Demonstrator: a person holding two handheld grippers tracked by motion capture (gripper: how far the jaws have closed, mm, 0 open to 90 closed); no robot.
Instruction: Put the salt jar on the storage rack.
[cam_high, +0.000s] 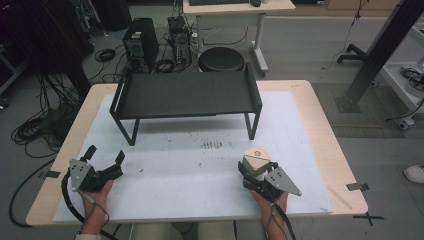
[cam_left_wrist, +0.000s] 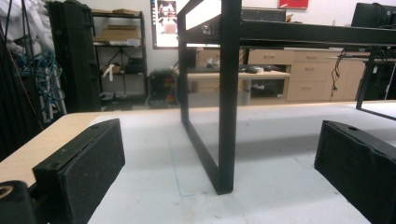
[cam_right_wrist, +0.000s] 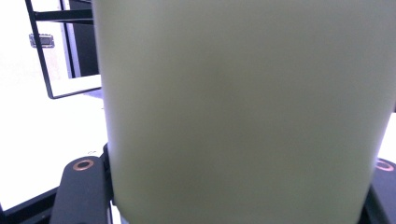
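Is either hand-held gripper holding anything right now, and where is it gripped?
The right hand-held gripper clamps a pale beige box-like block by its sides. The left hand-held gripper is open, holding nothing.

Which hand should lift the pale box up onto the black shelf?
The right. Its hand-held gripper is already shut on the pale box, while the left hand-held gripper rests open and empty, farther from the box. The black shelf stands ahead.
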